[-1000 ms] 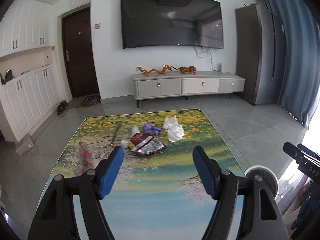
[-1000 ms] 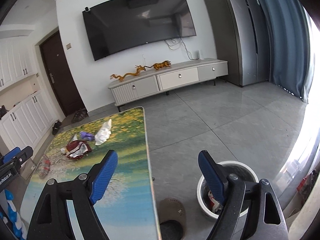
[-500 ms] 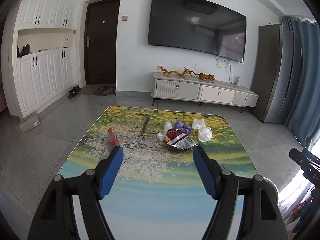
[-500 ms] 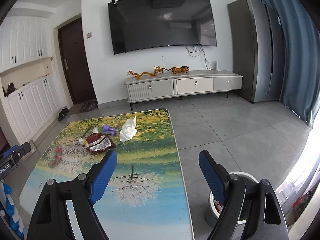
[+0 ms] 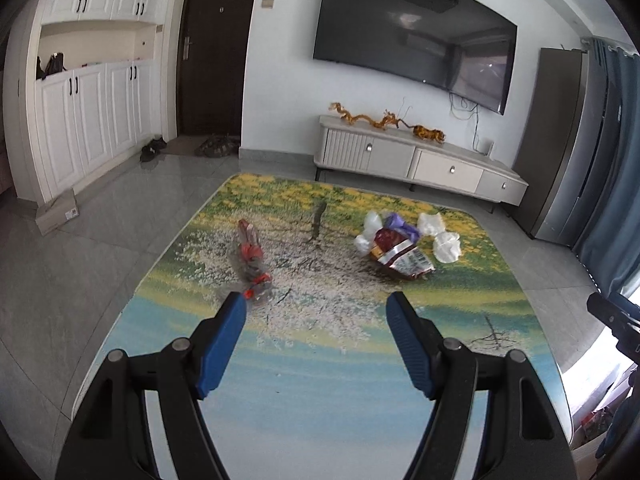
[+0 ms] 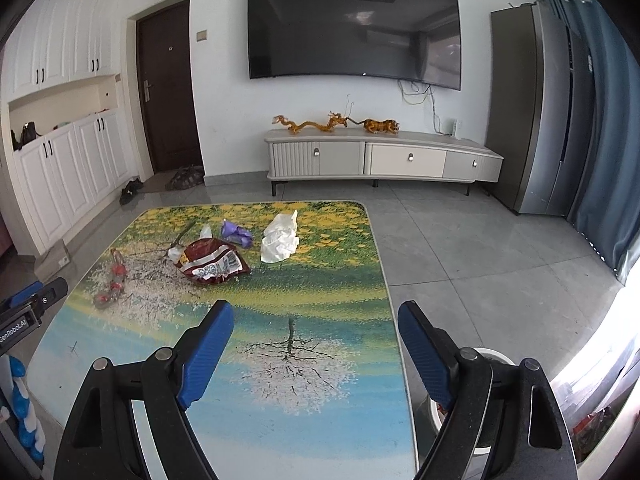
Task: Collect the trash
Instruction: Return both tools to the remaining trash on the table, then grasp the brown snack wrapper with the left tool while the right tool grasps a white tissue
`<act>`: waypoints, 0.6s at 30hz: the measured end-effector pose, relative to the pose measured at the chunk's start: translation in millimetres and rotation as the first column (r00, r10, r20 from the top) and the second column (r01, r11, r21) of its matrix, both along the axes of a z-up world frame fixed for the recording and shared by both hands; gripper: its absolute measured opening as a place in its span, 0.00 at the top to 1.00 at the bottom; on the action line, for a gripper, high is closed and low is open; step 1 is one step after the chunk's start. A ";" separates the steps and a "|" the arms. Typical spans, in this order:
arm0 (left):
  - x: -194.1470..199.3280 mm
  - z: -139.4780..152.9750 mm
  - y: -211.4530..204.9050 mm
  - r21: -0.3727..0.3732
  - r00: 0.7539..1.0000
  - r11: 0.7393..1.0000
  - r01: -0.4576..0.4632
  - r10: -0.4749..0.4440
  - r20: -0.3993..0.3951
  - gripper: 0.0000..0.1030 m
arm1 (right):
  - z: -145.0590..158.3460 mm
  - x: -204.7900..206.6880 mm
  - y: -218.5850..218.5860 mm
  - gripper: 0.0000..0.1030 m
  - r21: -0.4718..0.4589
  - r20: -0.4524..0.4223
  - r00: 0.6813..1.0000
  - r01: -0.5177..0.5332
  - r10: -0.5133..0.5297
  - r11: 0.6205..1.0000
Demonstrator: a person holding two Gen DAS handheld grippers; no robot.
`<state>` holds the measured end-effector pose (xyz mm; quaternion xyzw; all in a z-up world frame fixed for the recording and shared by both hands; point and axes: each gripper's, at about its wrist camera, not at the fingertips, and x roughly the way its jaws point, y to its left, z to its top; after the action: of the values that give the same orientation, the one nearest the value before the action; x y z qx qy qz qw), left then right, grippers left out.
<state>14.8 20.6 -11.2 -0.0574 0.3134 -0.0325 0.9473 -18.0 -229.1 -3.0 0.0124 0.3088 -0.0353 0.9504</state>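
Note:
Trash lies on the far half of a table (image 5: 320,400) (image 6: 320,360) with a painted landscape top. A clear wrapper with red bits (image 5: 250,264) (image 6: 112,280) lies at the left. A dark red snack bag (image 5: 400,256) (image 6: 212,264), a purple wrapper (image 5: 398,224) (image 6: 236,234) and crumpled white plastic (image 5: 444,240) (image 6: 280,240) lie together farther right. My left gripper (image 5: 316,306) is open and empty, its left fingertip just short of the clear wrapper. My right gripper (image 6: 316,314) is open and empty above the table's near right part.
A white trash bin (image 6: 476,400) stands on the floor by the table's right edge, mostly hidden behind my right finger. A TV cabinet (image 6: 380,160) and wall TV are beyond the table. White cupboards (image 5: 80,120) line the left wall; grey floor surrounds the table.
Both views have swung: the trash pile now sits more central for the right gripper, and the clear wrapper has come close to the left gripper's left fingertip. Both grippers stayed open.

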 end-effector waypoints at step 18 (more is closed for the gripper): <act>153.3 -62.4 -49.2 -0.328 0.913 0.919 0.216 -0.309 -0.264 0.31 | -49.0 144.7 -9.2 0.27 0.098 -0.103 0.976 -0.185 0.194 0.978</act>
<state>168.1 -28.7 -73.6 -0.1579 0.4551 -0.1975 0.8538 126.7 -238.3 -52.0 0.0225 0.3625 0.0684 0.9292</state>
